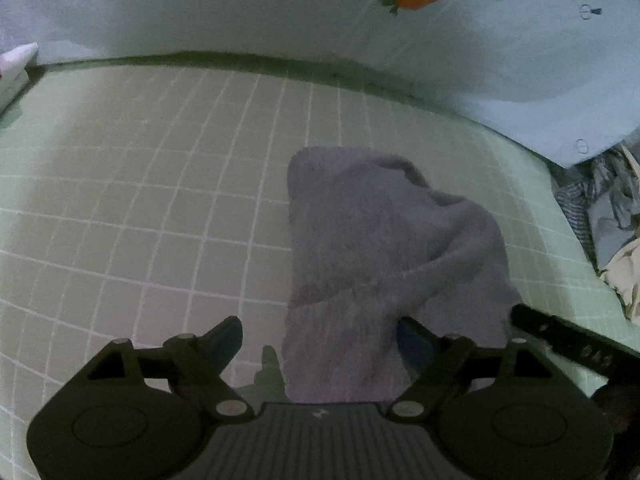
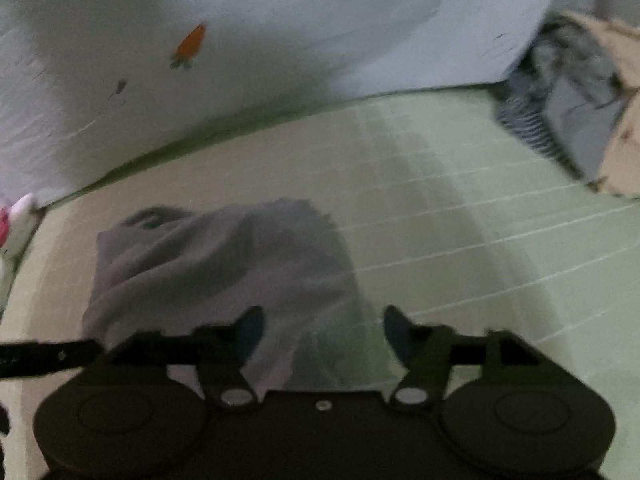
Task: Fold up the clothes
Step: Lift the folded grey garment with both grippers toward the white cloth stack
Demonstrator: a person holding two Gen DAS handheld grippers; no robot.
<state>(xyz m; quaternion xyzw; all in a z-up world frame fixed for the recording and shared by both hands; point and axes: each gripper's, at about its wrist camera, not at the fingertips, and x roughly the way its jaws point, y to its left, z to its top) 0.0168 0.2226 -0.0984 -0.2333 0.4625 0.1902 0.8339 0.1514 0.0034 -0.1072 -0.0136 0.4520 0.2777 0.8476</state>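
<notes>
item: soft grey fleecy garment (image 1: 384, 256), partly folded, lying on the pale green bed sheet with a white grid pattern (image 1: 140, 208). one thick fold runs diagonally across its right half and the far edge is rumpled, so the stack is not flat.

left gripper (image 1: 320, 340): black two-finger tool, fingers spread wide apart. the near end of the garment lies between them, the cloth overlapping the right finger; nothing is pinched.

right gripper (image 2: 324, 332): same type, fingers also apart and holding nothing. the right near part of the garment lies between and below them. this view is blurred, so whether a finger touches the cloth cannot be told. a black bar at the edge of each view is probably the other tool.

surroundings: light blue quilt with an orange carrot print (image 1: 416, 0) along the far side; heap of striped and beige unfolded clothes (image 1: 608, 220) at the far right; white and pink object (image 1: 16, 60) at the far left, unidentified.

risks, as judged:
- closing on the bulky diagonal fold may catch one layer only, so lifting would pull the fold open.
- a low pinch could gather the sheet along with the garment.
- uneven pull from the two tools would skew the edges.
- the fleece looks thick and springy, so a crease may not hold unless pressed.
</notes>
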